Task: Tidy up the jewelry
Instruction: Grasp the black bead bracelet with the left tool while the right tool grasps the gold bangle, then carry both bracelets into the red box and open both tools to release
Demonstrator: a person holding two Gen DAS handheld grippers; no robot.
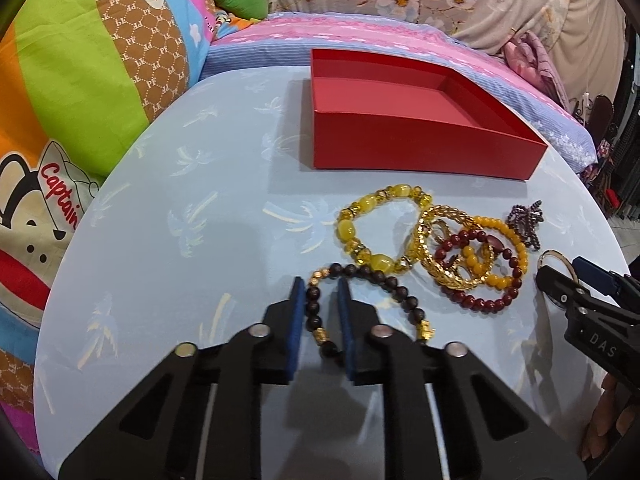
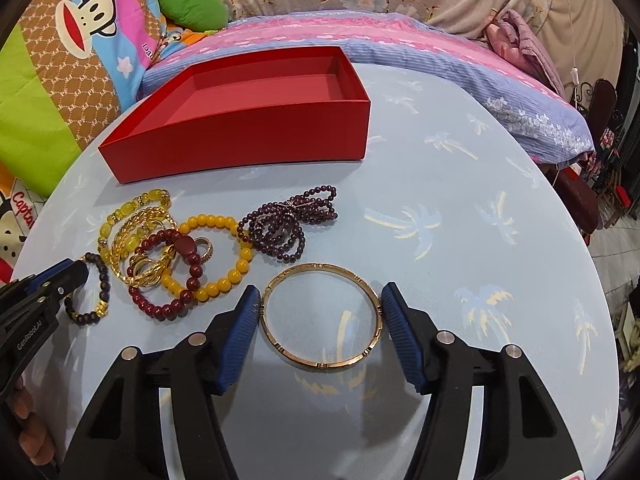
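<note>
The left gripper [image 1: 319,286] is low over the table, and its two blue pads stand a little apart with a strand of the dark wooden bead bracelet [image 1: 362,304] between them. The pads are close to the beads on both sides, but I cannot tell if they already press them. This bracelet has some small gold beads and lies near the front edge of the table [image 1: 180,208].

The right gripper [image 2: 320,300] is wide open. The thin gold bangle [image 2: 322,316] lies flat on the table between its jaws; each pad is just beside the ring, and the right pad seems to touch it.

Just behind the dark bracelet is a heap of jewelry: a yellow stone bracelet [image 1: 374,228], a gold chain bracelet [image 1: 430,252], a red bead bracelet [image 1: 486,276] and an orange bead bracelet [image 1: 504,248], which lie partly one over another. A small ring [image 2: 205,251] sits inside the heap. To the right of the heap, a purple bead strand [image 2: 289,222] lies in loops, touching the orange bracelet.

Farther back, near the rear edge of the table, stands an open red box [image 2: 240,132] with nothing visible inside. The table has a light blue cloth with palm trees. Behind it there is a bed with colourful cartoon bedding [image 1: 80,80].
</note>
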